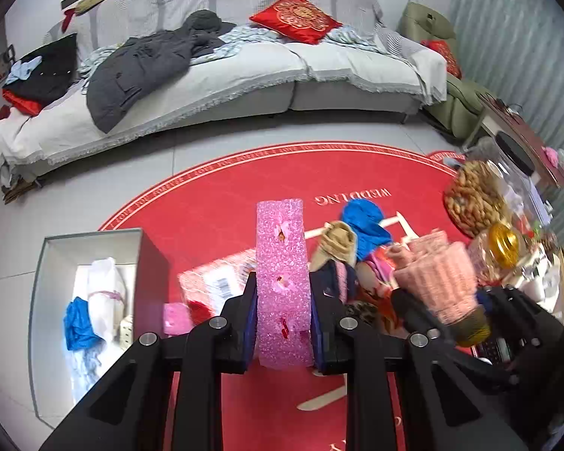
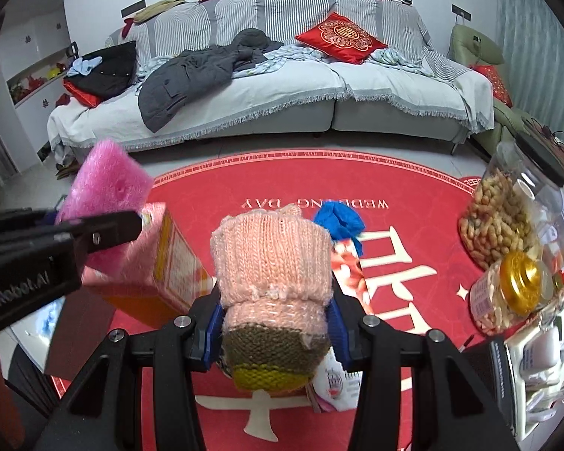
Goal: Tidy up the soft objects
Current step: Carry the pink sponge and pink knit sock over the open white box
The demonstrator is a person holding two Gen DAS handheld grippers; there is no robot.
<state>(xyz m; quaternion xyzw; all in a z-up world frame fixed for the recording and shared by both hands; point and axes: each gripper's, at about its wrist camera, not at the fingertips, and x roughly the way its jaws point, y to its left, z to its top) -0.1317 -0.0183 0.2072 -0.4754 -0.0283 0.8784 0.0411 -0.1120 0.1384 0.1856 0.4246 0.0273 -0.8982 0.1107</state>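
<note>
A grey box (image 1: 94, 263) sits open on the floor, left of the red rug (image 1: 214, 203). Nearer it, the left gripper (image 1: 283, 323) pinches an upright pink sponge (image 1: 280, 282). To the right, the right gripper (image 2: 272, 332) clamps a knitted glove (image 2: 272, 263), long axis pointing away.

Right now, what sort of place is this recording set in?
Most likely a home living room: a long grey sofa strewn with clothes and a red cushion, a round red wedding rug on the tiled floor, and a green armchair beside it.
</note>
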